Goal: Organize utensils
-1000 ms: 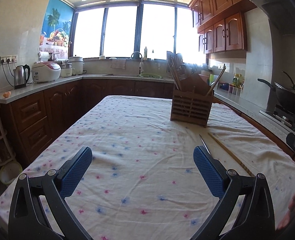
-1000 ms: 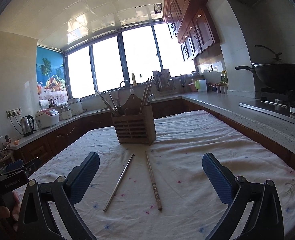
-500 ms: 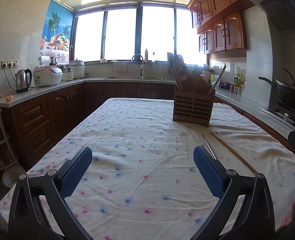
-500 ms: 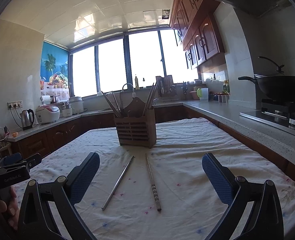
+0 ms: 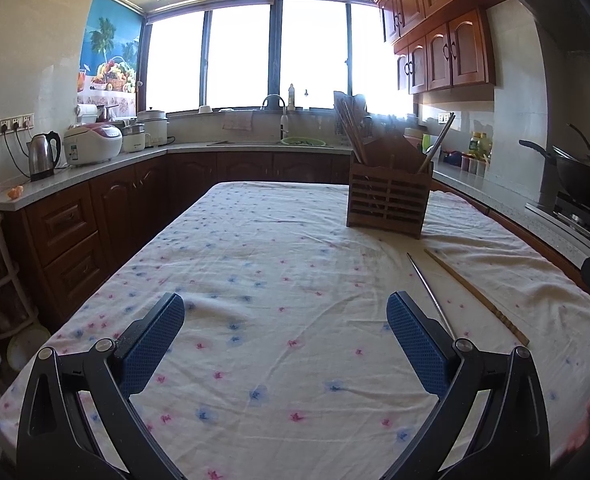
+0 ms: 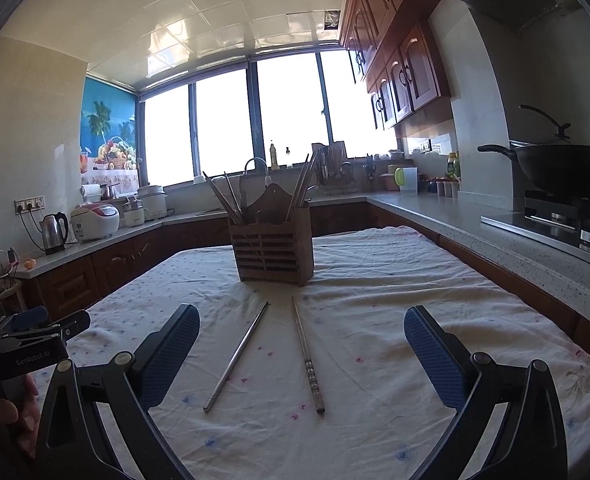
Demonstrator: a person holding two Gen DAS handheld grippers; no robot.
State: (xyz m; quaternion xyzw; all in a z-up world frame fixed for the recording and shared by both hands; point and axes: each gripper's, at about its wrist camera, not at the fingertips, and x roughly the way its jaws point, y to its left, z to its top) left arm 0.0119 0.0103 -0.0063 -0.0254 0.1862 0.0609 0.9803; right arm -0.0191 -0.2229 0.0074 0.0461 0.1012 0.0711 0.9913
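A slatted wooden utensil holder (image 6: 271,249) (image 5: 387,204) stands upright on the flowered tablecloth (image 5: 263,280), with several chopsticks leaning in it. Two loose chopsticks lie on the cloth in front of it: a metal one (image 6: 237,356) (image 5: 429,290) and a wooden one (image 6: 307,356) (image 5: 475,296). My right gripper (image 6: 301,348) is open just above the cloth, with both chopsticks lying between its blue pads. My left gripper (image 5: 285,340) is open over bare cloth, to the left of the chopsticks. The left gripper's body and the hand holding it (image 6: 27,352) show at the left edge of the right wrist view.
Stone counters (image 6: 495,232) and dark wooden cabinets (image 5: 79,224) ring the table. A wok (image 6: 563,168) sits on a stove at the right. A kettle (image 5: 43,156) and rice cookers (image 5: 93,144) stand on the left counter. A sink tap (image 5: 275,104) sits below the window.
Both wrist views have tilted upward a little, so the holder and chopsticks sit lower in frame. Both grippers stay open and the chopsticks have not moved.
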